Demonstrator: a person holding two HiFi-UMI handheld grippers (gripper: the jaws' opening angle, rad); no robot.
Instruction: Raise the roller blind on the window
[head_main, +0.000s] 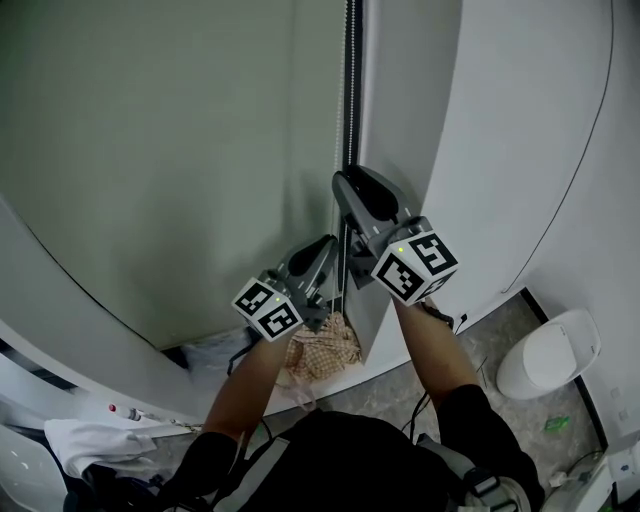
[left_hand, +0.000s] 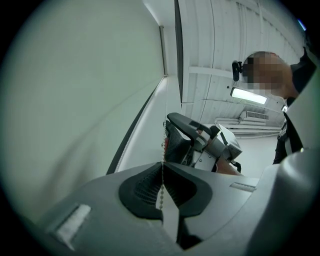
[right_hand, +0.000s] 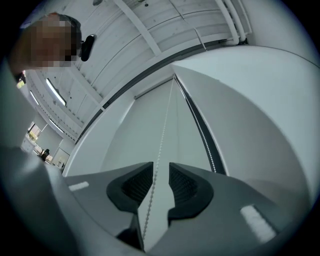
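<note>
Left gripper view: L gripper (left_hand: 162, 166) clamps bead chain (left_hand: 161, 196); R gripper (right_hand: 161, 167) above it, released round chain. Prob. hand-over-hand: regrip, pull next.

The right claw (right_hand: 161, 168) gapes around the bead chain (right_hand: 162, 136), seemingly not touching it

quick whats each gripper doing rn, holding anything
Left hand-held gripper: closed on the bead chain.
Right hand-held gripper: open; the bead chain runs between its jaws, unpinched.
</note>
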